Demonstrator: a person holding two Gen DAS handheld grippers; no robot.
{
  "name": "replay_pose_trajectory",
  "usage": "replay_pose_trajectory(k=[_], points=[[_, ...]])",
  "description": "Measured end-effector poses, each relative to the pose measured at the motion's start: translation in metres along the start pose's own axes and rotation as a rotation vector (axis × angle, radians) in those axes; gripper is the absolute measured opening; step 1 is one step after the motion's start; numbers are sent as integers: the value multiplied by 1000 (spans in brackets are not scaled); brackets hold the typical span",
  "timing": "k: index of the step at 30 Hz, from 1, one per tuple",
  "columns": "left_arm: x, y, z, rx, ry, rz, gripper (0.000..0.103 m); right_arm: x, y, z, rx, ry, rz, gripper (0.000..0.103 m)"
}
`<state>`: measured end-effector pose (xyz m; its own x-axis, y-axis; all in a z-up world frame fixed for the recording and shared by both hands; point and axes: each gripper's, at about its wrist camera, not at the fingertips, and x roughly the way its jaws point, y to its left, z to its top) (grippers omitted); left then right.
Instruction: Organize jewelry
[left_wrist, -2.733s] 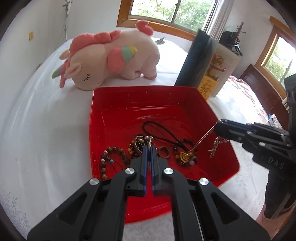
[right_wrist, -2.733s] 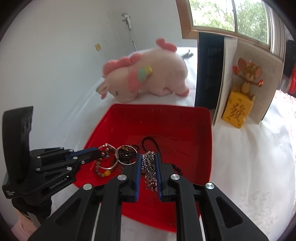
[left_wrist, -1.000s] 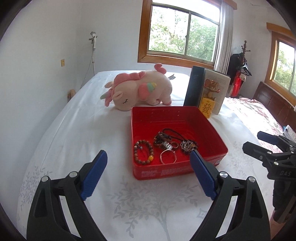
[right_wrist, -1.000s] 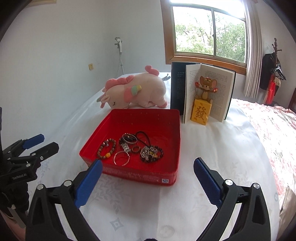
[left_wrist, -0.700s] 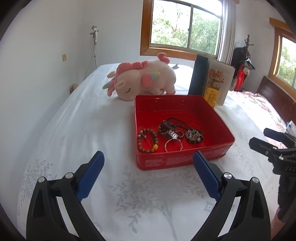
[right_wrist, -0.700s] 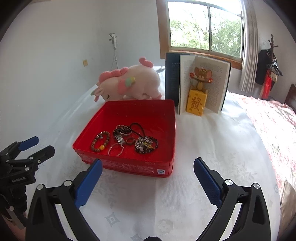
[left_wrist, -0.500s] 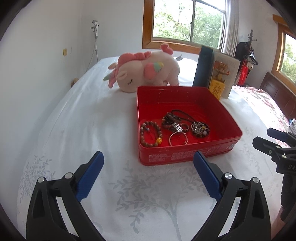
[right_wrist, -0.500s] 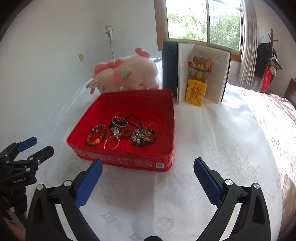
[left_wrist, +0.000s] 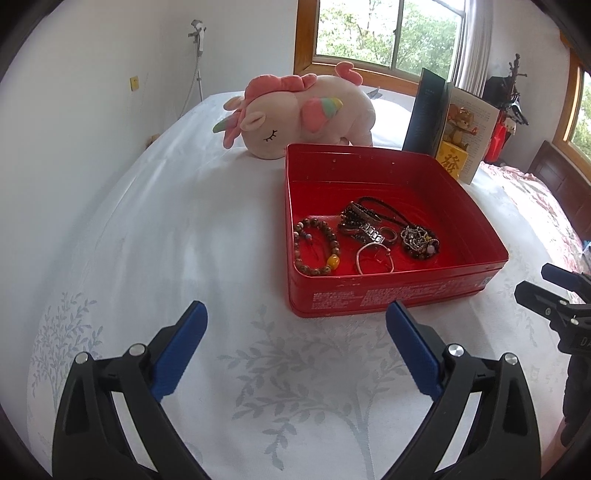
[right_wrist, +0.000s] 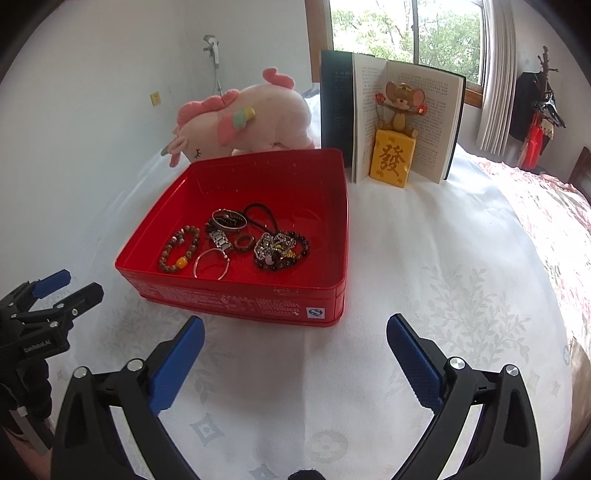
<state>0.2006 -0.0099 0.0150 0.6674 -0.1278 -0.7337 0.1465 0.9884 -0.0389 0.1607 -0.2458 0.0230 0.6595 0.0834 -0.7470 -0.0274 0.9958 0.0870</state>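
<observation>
left gripper (left_wrist: 295, 332): spread wide, nothing between its pads | right gripper (right_wrist: 293, 347): spread wide too, holding nothing | jewelry (right_wrist: 236, 243): gathered in the red tin (right_wrist: 236, 295) on the bed, collected for tidiness | both grippers face the tin's near wall, apart from it

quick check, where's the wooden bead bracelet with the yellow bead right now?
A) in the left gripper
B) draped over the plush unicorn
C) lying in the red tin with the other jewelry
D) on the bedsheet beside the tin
C: the bead bracelet lies flat on the floor of the red tin, at the near left corner in the left wrist view, next to a silver ring; nothing grips it.
</observation>
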Motion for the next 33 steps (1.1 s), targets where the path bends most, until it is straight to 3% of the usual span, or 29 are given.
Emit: replay_pose_trajectory(k=[33], points=[[3,-1,0,3,11,0,97,4,-1,-3,-4,7,-3,99]])
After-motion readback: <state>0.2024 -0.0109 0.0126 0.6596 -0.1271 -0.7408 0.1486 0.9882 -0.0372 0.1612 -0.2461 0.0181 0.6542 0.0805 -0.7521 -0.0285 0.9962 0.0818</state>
